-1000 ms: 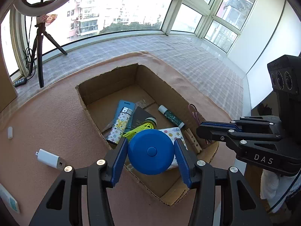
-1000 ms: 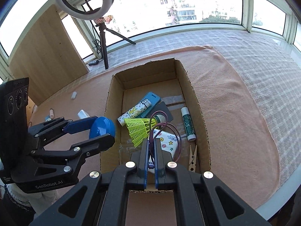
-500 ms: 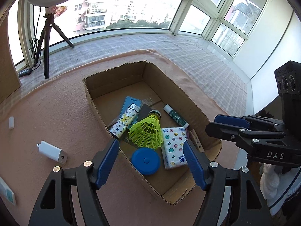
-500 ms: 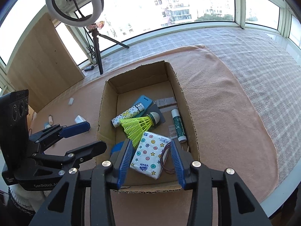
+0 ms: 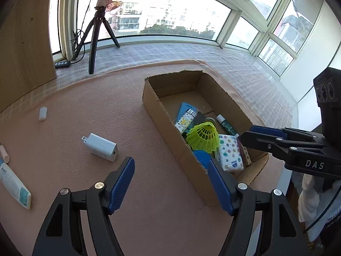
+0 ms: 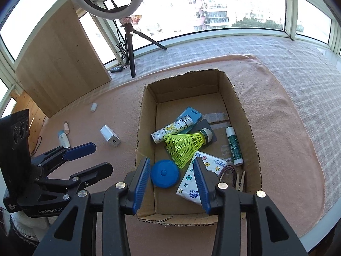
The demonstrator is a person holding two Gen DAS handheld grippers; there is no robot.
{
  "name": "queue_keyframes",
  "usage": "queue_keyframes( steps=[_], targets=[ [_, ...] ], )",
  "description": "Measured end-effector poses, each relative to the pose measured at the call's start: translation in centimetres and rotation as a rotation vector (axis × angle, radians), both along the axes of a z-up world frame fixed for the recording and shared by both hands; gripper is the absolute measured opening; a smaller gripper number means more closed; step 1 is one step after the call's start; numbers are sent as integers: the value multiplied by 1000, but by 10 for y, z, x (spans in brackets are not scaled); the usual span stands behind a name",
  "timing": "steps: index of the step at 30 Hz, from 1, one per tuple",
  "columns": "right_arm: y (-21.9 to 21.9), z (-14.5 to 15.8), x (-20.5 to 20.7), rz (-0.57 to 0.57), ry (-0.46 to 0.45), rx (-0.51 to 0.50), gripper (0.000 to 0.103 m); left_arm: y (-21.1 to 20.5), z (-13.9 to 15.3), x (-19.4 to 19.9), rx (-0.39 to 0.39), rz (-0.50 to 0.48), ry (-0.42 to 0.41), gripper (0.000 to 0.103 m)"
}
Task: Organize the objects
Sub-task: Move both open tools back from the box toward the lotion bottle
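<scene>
With both tools spread and empty, the left tool (image 5: 171, 183) hovers over the desk (image 5: 149, 202), nearest the white charger (image 5: 100, 144); a square, level pinch seems best. Beyond, the cardboard box (image 6: 251, 128) holds one blue disc (image 6: 164, 172), one tissue pack (image 6: 201, 177), one shuttlecock (image 6: 185, 145); the right tool (image 6: 170, 179) hangs above.

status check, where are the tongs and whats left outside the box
Left tongs open, empty, over the mat. Right tongs open, empty, over the box. Blue disc in the box. White charger nearest outside, path clear.
</scene>
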State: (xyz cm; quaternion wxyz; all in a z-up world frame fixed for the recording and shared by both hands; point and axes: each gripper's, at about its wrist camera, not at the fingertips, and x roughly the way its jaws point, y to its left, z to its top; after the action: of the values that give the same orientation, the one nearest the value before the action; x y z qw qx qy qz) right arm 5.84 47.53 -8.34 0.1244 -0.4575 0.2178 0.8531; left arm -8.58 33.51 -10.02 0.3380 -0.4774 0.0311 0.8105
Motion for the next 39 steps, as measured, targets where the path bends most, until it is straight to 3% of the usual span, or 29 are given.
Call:
queue_keyframes(
  steps=[10, 20, 35, 39],
  targets=[
    [-63, -2, -62, 157, 24, -53, 39, -116, 3, -3, -29, 216, 8, 74],
    [-150, -26, -141, 338, -28, -125, 40, -226, -6, 11, -30, 440, 13, 74],
    [-242, -68, -224, 489, -135, -86, 40, -330, -19, 36, -24, 614, -10, 74],
    [-261, -74, -239, 523, -156, -56, 46, -349, -21, 38, -22, 640, -17, 74]
  ],
)
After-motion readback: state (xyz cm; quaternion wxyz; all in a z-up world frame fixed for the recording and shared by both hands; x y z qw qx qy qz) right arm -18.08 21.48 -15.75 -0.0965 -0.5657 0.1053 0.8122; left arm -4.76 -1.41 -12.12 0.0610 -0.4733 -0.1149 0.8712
